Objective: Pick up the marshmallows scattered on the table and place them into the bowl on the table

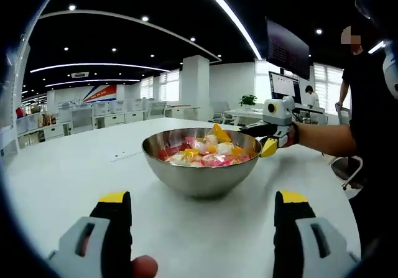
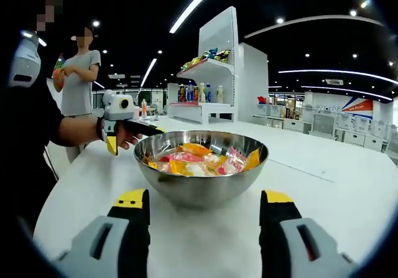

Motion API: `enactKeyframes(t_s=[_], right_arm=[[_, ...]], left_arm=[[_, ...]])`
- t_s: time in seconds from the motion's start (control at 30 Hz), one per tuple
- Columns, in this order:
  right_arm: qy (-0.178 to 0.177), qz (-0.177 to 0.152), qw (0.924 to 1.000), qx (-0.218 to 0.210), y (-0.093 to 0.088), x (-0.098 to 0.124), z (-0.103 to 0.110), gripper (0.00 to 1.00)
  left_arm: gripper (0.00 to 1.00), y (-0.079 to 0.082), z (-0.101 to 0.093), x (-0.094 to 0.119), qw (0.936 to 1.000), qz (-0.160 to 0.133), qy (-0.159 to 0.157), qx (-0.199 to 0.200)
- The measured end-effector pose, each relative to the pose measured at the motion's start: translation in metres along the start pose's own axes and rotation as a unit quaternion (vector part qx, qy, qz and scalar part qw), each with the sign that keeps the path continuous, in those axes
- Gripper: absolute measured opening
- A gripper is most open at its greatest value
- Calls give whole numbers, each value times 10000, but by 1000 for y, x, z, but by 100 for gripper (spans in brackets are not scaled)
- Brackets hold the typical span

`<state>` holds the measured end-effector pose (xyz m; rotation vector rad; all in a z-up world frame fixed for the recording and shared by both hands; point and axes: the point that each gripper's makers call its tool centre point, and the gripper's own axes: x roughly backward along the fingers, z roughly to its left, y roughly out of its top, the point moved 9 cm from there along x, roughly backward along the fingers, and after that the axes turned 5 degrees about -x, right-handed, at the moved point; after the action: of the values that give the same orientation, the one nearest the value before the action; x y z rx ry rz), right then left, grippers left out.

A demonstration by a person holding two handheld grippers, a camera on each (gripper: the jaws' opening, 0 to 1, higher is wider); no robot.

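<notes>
A steel bowl (image 1: 200, 172) stands on the white table (image 1: 68, 178), straight ahead of both grippers. It holds several wrapped marshmallows (image 1: 205, 150) in pink, yellow, orange and white. My left gripper (image 1: 203, 197) is open, its yellow-tipped jaws spread wide on the near side of the bowl with nothing between them. From the opposite side my right gripper (image 2: 204, 197) faces the same bowl (image 2: 202, 181), also open and holding nothing. Each gripper shows in the other's view: the right gripper (image 1: 266, 136) at the bowl's right rim, the left gripper (image 2: 124, 132) at its left rim.
A person's arm (image 1: 323, 138) reaches in from the right. Another person (image 2: 78, 79) stands behind the table (image 2: 323, 209). Display shelves (image 2: 208, 60) with goods, office desks (image 1: 118, 117) and a monitor (image 1: 285, 85) lie beyond the table.
</notes>
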<state>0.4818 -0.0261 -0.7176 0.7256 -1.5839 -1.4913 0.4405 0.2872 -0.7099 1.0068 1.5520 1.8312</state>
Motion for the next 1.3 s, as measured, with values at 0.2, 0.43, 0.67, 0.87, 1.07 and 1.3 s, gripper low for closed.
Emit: enactKeyframes(t_s=[0.2,0.43,0.67,0.87,1.07,1.3], right_arm=[[578,-152,9981,153,-1,-6,-6,76],[864,-167,9955,354,1,-14,-5,82],[1013,-224,9940,348,2,-25,-12,81],[1163,-306,9921,364,3,-32,-12,84],[1334,-493,9893,324,5,-36,-8,89],[1284,-565,9893,409,4,-40,-2,90]], left_arm=[[95,-4,13,-11,9994,-87,-225,-258],[95,-7,25,-22,9990,-165,-373,-193],[95,-8,27,-37,9956,-223,-808,-418],[95,-4,32,-50,9937,-364,-950,-465],[95,-6,37,-62,9911,-547,-1129,-439],[96,-6,34,-71,9893,-769,-1162,-433]])
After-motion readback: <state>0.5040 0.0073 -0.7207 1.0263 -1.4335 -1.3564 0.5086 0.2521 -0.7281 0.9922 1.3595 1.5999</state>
